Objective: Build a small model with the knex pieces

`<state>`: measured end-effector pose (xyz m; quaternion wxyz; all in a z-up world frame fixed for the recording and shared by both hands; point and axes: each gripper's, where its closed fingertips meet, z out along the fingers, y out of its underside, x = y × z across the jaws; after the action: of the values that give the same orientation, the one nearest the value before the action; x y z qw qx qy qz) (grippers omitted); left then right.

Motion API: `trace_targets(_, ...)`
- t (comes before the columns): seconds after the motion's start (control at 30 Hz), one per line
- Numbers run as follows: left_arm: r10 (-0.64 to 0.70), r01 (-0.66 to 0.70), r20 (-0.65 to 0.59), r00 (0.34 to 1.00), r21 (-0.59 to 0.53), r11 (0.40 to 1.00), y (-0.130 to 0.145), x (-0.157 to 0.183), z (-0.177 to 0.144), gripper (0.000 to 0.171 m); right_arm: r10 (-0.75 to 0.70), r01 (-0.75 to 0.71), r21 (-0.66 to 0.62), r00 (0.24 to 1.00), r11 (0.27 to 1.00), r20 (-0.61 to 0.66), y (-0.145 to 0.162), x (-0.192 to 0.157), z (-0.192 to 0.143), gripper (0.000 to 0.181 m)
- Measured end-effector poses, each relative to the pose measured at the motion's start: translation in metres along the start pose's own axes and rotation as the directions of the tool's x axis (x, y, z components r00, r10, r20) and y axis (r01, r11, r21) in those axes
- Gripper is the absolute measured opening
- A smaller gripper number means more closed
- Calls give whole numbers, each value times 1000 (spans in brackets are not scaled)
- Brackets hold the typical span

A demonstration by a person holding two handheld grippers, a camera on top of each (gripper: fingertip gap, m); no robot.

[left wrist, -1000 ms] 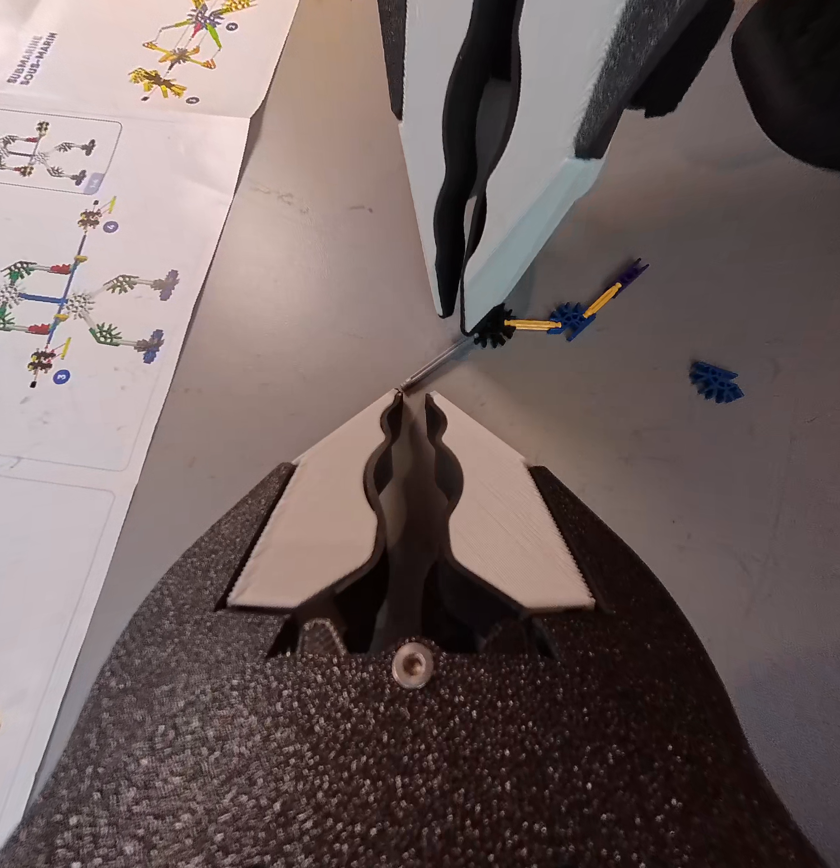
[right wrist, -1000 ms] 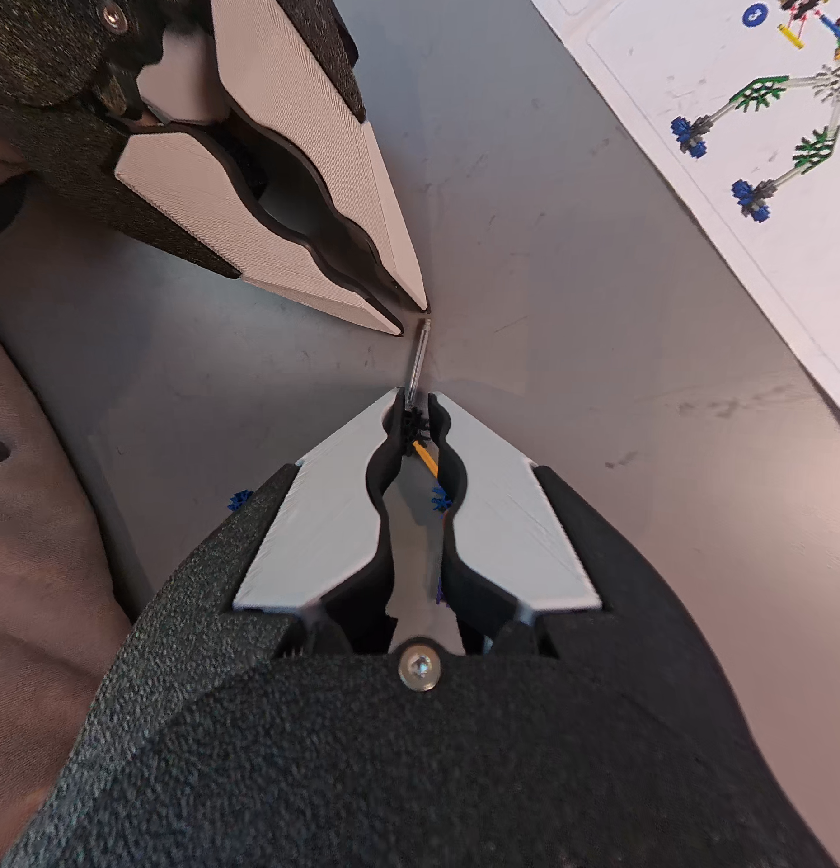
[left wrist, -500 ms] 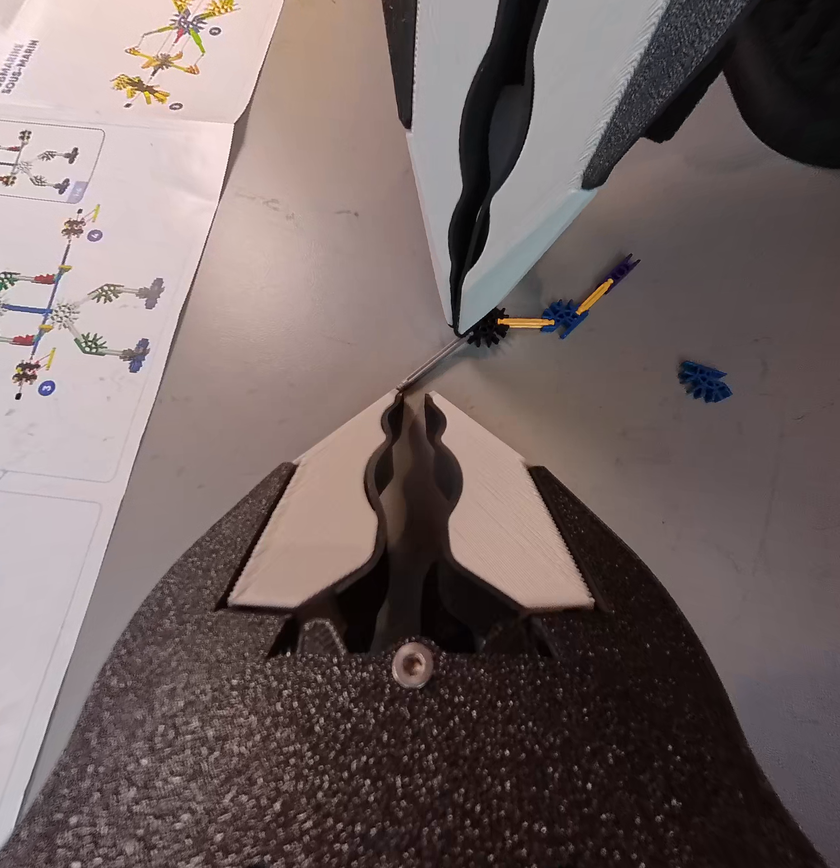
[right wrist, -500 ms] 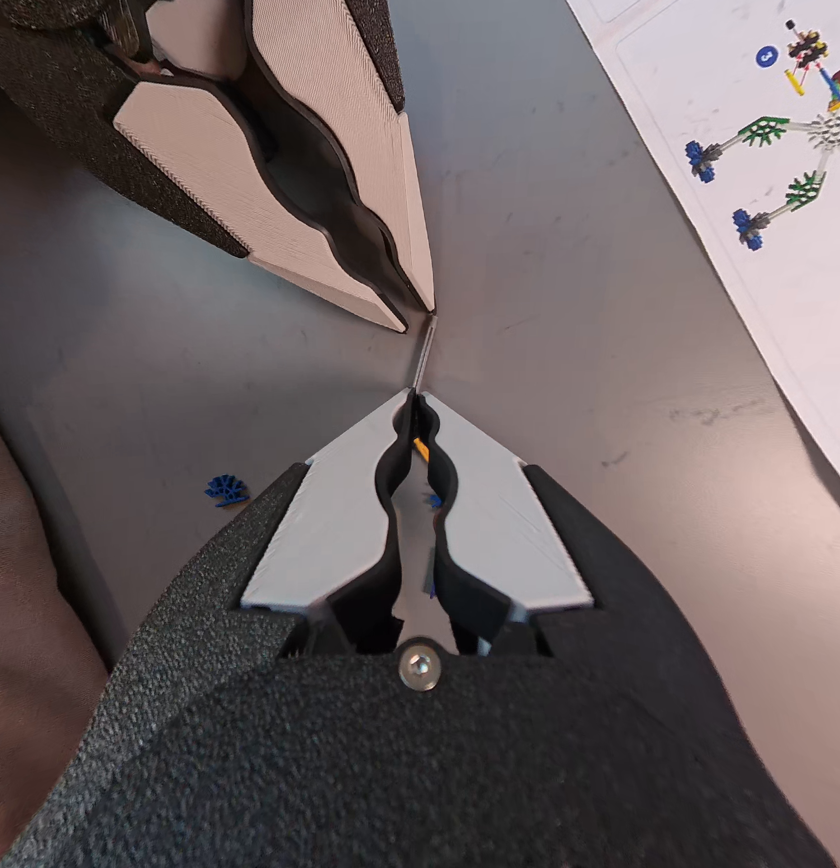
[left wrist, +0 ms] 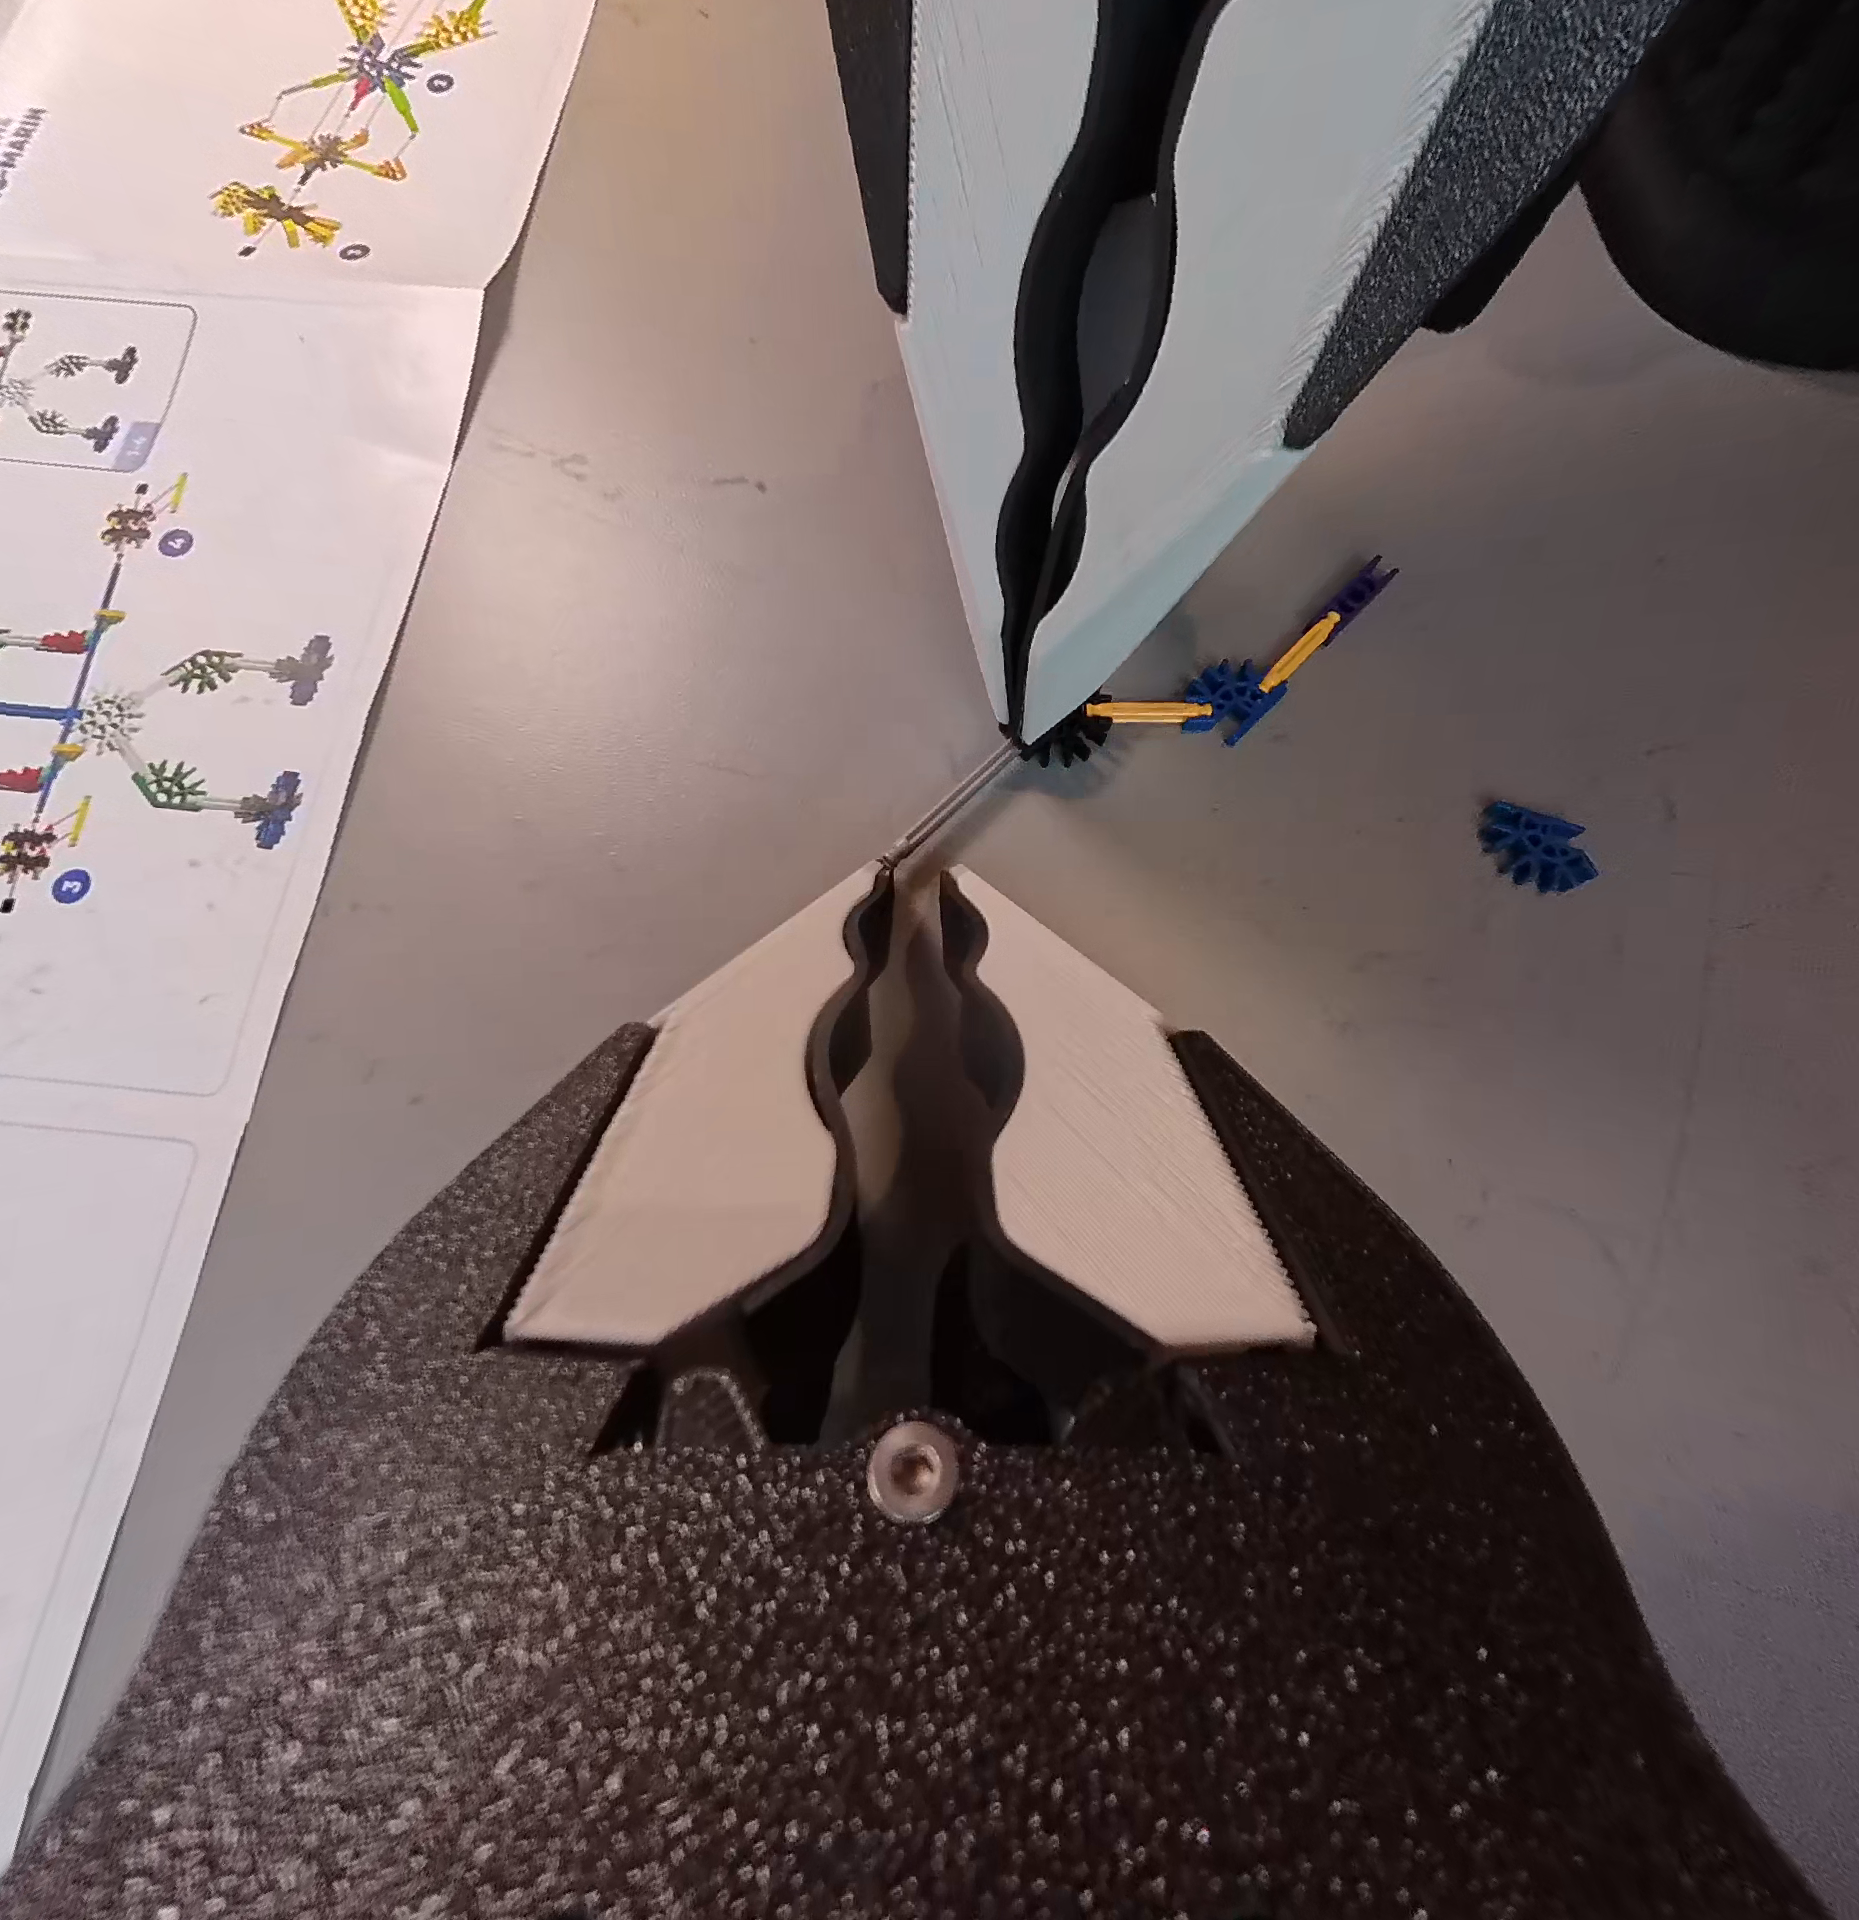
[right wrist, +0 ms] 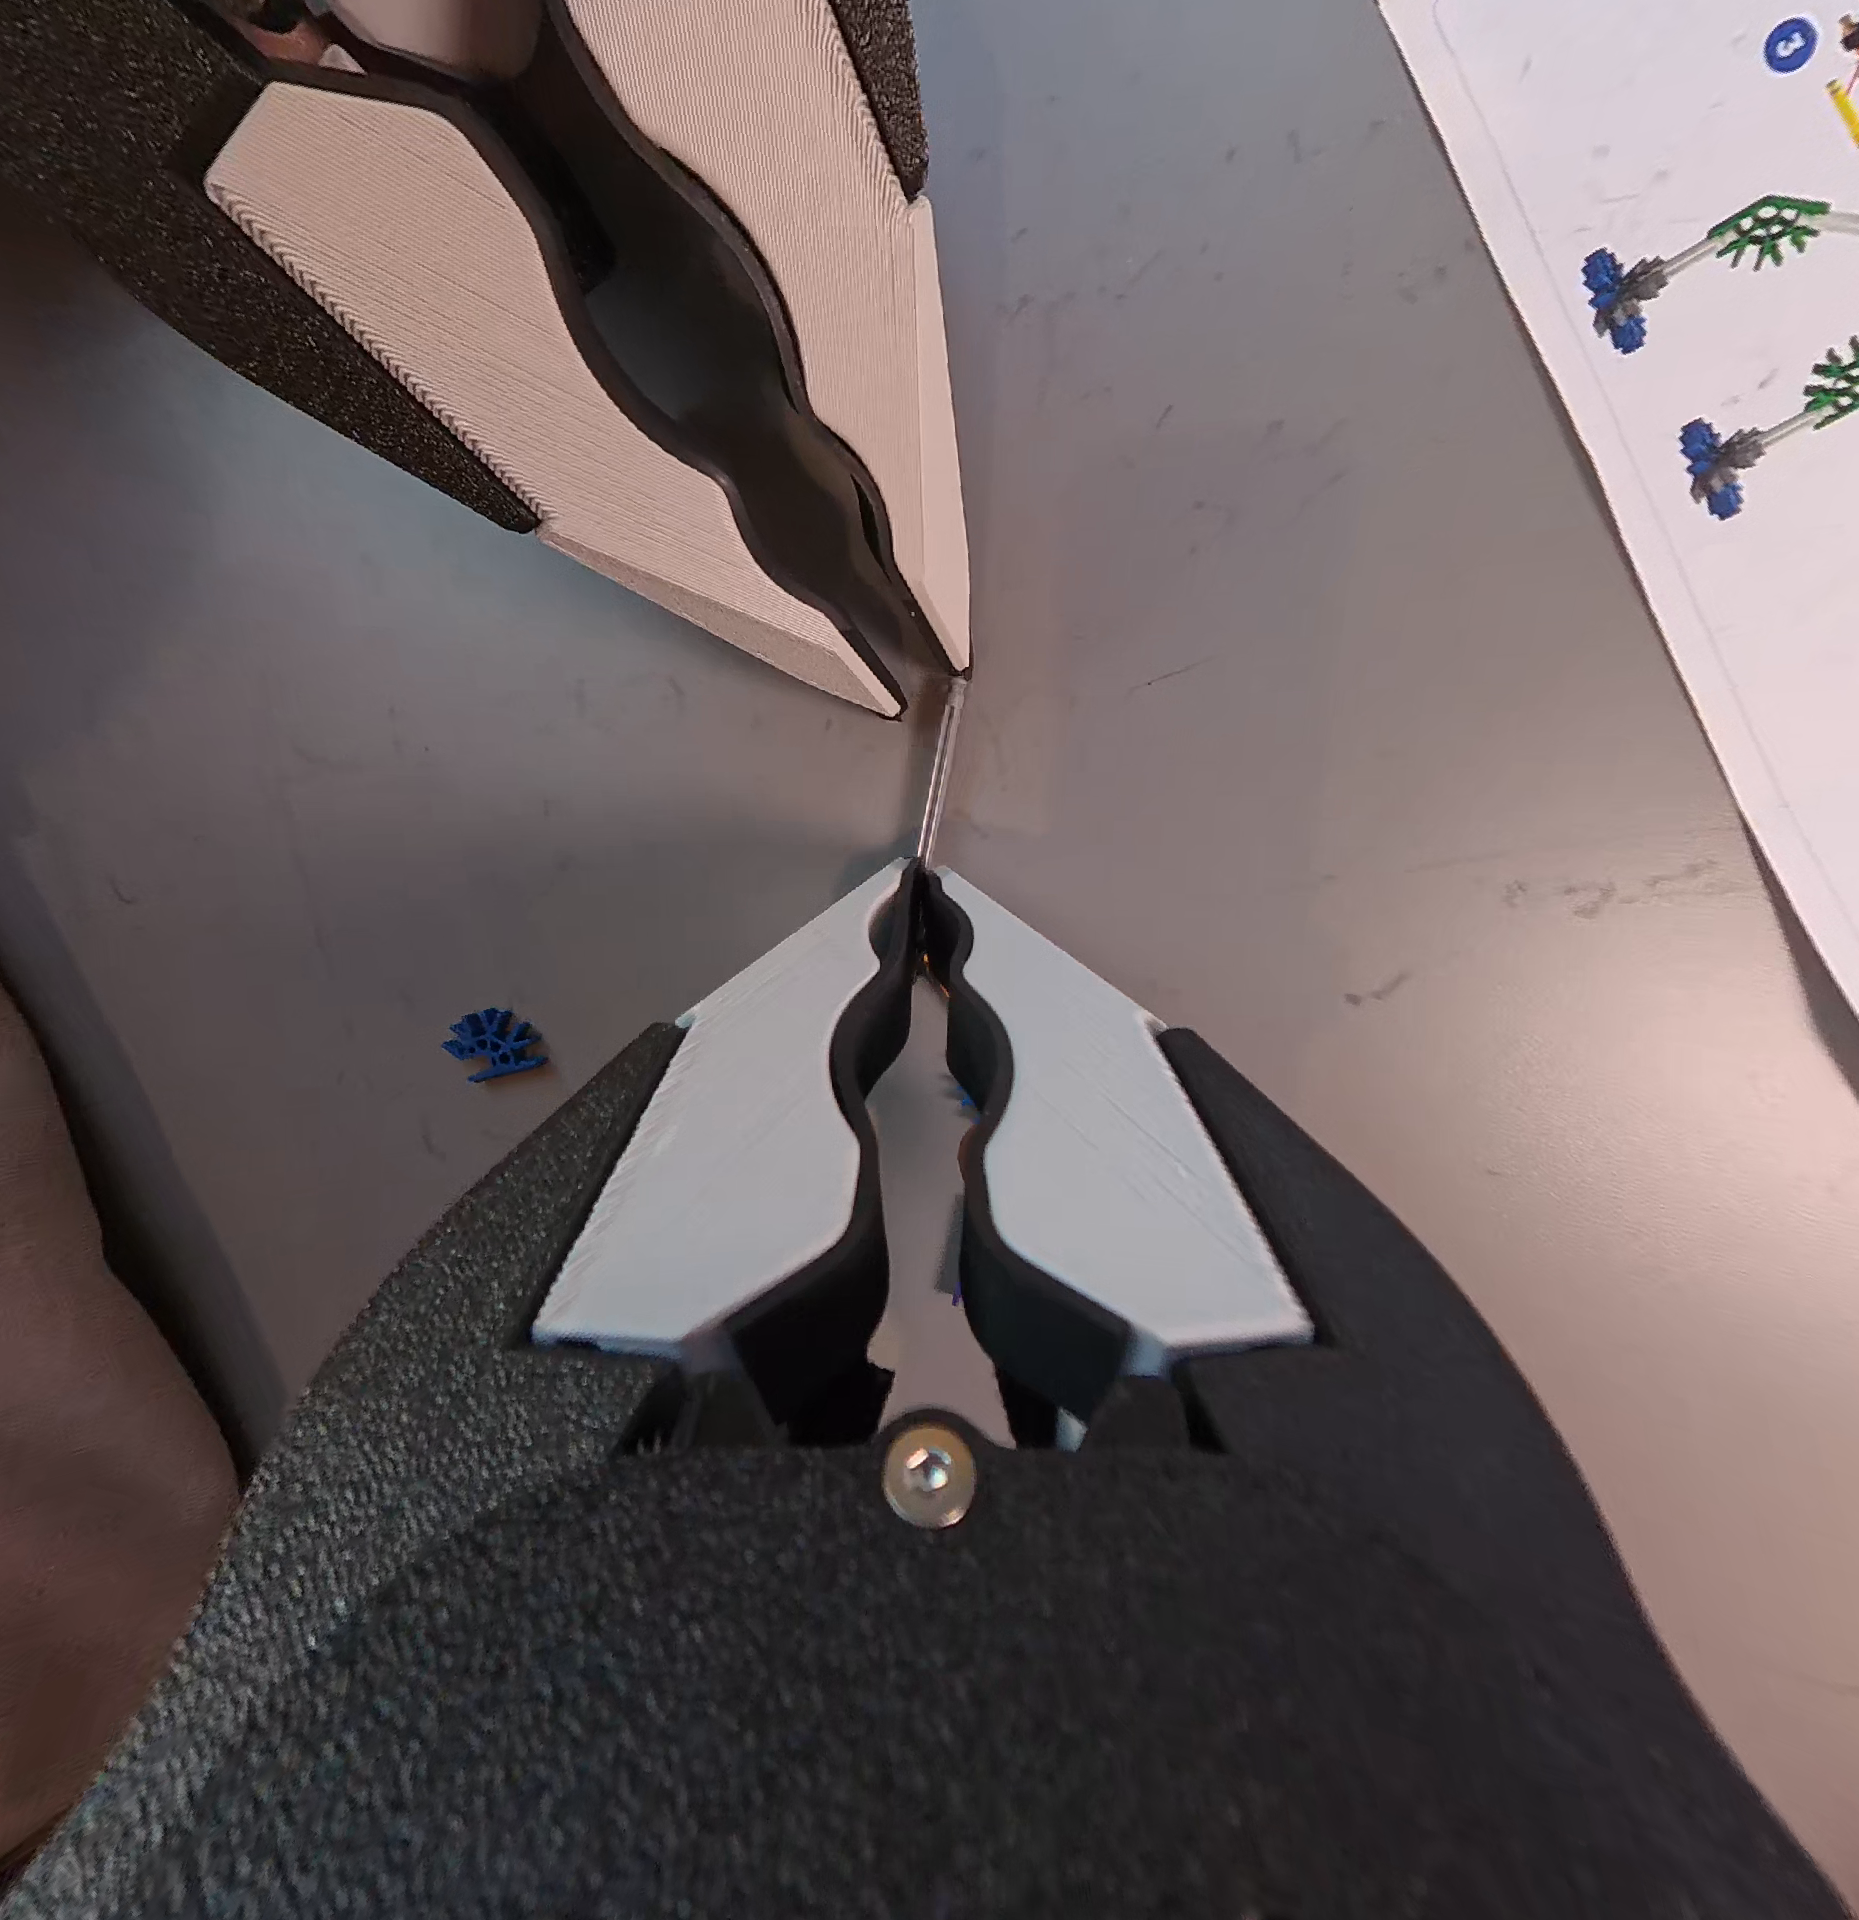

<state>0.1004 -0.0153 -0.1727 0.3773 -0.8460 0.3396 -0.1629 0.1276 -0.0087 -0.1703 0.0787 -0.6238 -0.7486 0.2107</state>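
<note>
My left gripper (left wrist: 917,875), with beige fingers, is shut on the near end of a thin grey rod (left wrist: 951,805), leaving only a narrow slit between its fingertips. The rod's far end goes into a black toothed connector (left wrist: 1070,743). My right gripper (right wrist: 920,878), with pale blue fingers, is shut on that connector. From the connector hangs a chain: a yellow rod (left wrist: 1148,712), a blue connector (left wrist: 1231,696), a second yellow rod and a purple piece (left wrist: 1361,592). In the right wrist view the rod (right wrist: 938,774) spans the gap to the left gripper (right wrist: 933,691), and the chain is mostly hidden.
A loose blue connector (left wrist: 1538,842) lies on the grey table (left wrist: 696,520); it also shows in the right wrist view (right wrist: 494,1044). A white instruction sheet (left wrist: 177,623) covers the table's left side and shows at the right wrist view's right edge (right wrist: 1735,312). Dark fabric (right wrist: 52,1247) lies at the left. My two grippers' fingertips are within a few centimetres of each other.
The right gripper's fingertips have closed tighter on the black connector. Both grippers have shifted a little over the table, with the rod still between them.
</note>
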Motion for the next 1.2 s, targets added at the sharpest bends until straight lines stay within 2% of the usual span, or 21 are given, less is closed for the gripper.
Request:
trace_targets(0.23, -2, 2, 0, 1000, -1, 1000, 0, 0, 1, 9, -22, 21, -57, 1000, 998, -14, 1, -1, 1, 0)
trace_targets(0.43, 1, -1, 4, 1000, -12, 1000, 0, 0, 1, 9, 17, -10, -119, 998, 993, 59, 1, -1, 2, 0)
trace_targets(0.67, -89, 90, -29, 996, 49, 995, -12, -4, -5, 9, -6, 18, -237, 999, 971, 50, 0, -2, 3, 0)
trace_targets(0.83, -54, 54, 8, 999, -16, 998, -5, -3, 6, 8, 18, -4, -248, 998, 969, 52, -1, -2, 4, 0)
trace_targets(1.07, -24, 25, 25, 999, -31, 999, -5, -3, 6, 8, 1, -1, -178, 1000, 984, 2, -1, -2, 4, 0)
trace_targets(1.13, -15, 16, 31, 999, -28, 999, -4, -3, 6, 7, 19, -22, -120, 1000, 993, -23, -1, 1, 3, 0)
trace_targets(1.2, -15, 16, 27, 1000, -25, 1000, -4, -2, 6, 5, 80, -80, 12, 997, 997, -2, -10, 2, -5, 3)
